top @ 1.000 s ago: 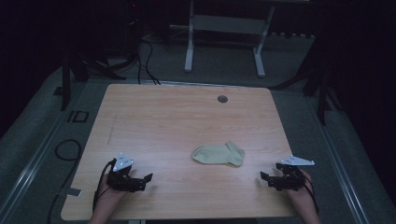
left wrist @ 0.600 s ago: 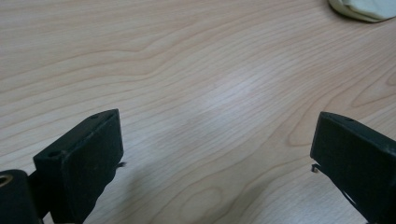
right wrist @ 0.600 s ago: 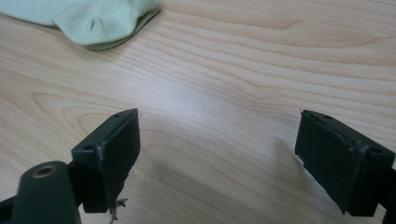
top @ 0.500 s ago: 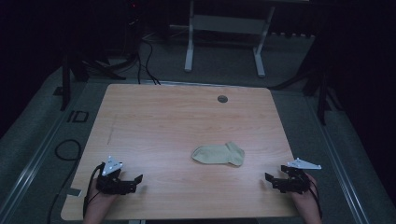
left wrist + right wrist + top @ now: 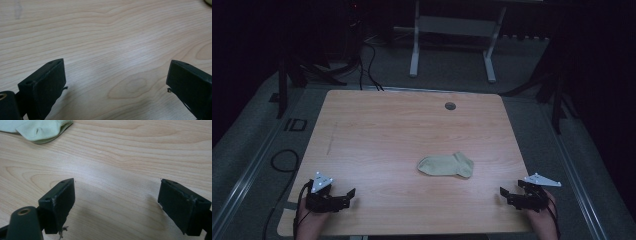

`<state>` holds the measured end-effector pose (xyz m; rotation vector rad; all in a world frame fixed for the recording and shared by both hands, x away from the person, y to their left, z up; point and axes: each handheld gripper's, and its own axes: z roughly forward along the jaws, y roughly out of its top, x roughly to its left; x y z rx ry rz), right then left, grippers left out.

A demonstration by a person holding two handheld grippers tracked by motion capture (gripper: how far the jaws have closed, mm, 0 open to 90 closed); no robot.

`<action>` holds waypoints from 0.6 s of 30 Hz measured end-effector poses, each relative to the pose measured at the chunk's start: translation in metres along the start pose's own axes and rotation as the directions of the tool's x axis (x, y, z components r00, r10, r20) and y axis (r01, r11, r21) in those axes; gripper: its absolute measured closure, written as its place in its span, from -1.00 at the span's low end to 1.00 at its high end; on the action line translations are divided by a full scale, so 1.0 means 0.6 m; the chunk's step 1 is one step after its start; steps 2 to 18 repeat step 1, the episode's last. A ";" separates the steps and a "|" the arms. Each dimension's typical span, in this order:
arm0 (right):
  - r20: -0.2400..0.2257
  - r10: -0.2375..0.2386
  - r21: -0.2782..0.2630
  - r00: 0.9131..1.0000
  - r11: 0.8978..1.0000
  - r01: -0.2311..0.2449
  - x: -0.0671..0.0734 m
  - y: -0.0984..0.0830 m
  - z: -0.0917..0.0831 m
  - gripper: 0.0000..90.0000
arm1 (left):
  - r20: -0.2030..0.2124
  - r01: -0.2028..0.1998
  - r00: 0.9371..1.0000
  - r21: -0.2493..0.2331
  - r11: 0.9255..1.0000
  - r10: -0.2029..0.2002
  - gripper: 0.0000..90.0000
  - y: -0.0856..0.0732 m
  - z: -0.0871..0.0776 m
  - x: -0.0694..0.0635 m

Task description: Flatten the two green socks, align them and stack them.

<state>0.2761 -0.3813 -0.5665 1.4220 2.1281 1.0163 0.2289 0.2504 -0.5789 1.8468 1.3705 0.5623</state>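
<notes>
Pale green folded sock (image 5: 446, 165) flat on light wooden tabletop (image 5: 377, 130), untouched. Left gripper (image 5: 348, 194) pulled back farther from sock; right gripper (image 5: 504, 192) too. Jaws spread wide, empty; fold likely done.

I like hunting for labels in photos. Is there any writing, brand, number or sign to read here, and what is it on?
"ID": pale letters on the grey floor just left of the table.
No writing shows on the sock, the left gripper or the right gripper.
The faint grey smudge on the tabletop is a mark, not letters.
</notes>
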 end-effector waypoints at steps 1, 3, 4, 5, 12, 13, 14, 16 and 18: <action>-0.001 -0.004 0.002 1.000 1.000 0.004 0.000 0.000 0.001 -0.69 | -0.003 0.001 1.000 0.002 1.000 -0.001 -0.95 0.000 0.000 0.000; -0.001 -0.004 0.002 1.000 1.000 0.004 0.000 0.000 0.001 -0.69 | -0.003 0.001 1.000 0.002 1.000 -0.001 -0.95 0.000 0.000 0.000; -0.001 -0.004 0.002 1.000 1.000 0.004 0.000 0.000 0.001 -0.69 | -0.003 0.001 1.000 0.002 1.000 -0.001 -0.95 0.000 0.000 0.000; -0.001 -0.004 0.002 1.000 1.000 0.004 0.000 0.000 0.001 -0.69 | -0.003 0.001 1.000 0.002 1.000 -0.001 -0.95 0.000 0.000 0.000; -0.001 -0.004 0.002 1.000 1.000 0.004 0.000 0.000 0.001 -0.69 | -0.003 0.001 1.000 0.002 1.000 -0.001 -0.95 0.000 0.000 0.000; -0.001 -0.004 0.002 1.000 1.000 0.004 0.000 0.000 0.001 -0.69 | -0.003 0.001 1.000 0.002 1.000 -0.001 -0.95 0.000 0.000 0.000; -0.001 -0.004 0.002 1.000 1.000 0.004 0.000 0.000 0.001 -0.69 | -0.003 0.001 1.000 0.002 1.000 -0.001 -0.95 0.000 0.000 0.000; -0.001 -0.004 0.002 1.000 1.000 0.004 0.000 0.000 0.001 -0.69 | -0.003 0.001 1.000 0.002 1.000 -0.001 -0.95 0.000 0.000 0.000; -0.001 -0.004 0.002 1.000 1.000 0.004 0.000 0.000 0.001 -0.69 | -0.003 0.001 1.000 0.002 1.000 -0.001 -0.95 0.000 0.000 0.000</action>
